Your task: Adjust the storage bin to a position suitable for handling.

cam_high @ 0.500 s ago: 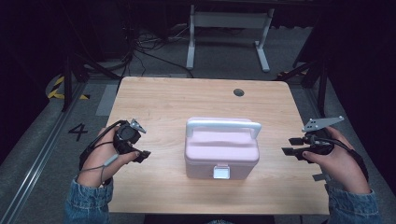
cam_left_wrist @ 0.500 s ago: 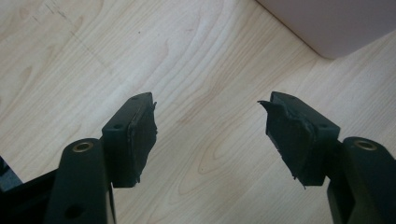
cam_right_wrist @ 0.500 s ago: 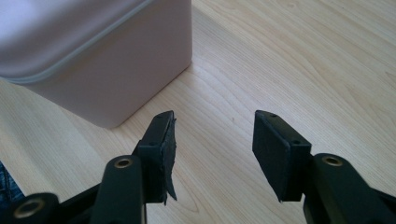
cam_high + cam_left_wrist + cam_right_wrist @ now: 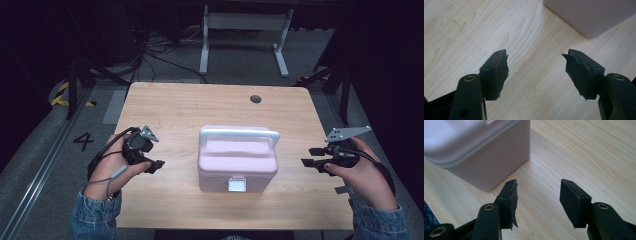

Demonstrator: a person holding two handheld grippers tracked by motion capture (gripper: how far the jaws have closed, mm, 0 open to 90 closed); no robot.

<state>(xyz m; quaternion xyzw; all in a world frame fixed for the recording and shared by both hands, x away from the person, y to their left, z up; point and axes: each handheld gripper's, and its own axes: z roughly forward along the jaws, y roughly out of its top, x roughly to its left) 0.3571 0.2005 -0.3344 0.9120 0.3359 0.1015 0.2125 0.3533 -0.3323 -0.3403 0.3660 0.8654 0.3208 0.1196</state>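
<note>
Right now a pink lidded box (image 4: 237, 161) with a white handle (image 4: 239, 134) sits mid-tabletop (image 4: 190, 105). Left hand-held gripper (image 4: 154, 166) and right hand-held gripper (image 4: 309, 156) flank it, each apart from it, jaws spread wide, holding nothing.

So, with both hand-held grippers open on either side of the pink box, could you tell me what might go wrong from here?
1. The pads on the left hand-held gripper look torn at their edges, so a grip on the smooth pink box may slip.
2. The white latch appears shut; lifting by the white handle seems safer than prying the lid.
3. The right hand-held gripper sits near the table edge, so its trailing cable could snag.
</note>
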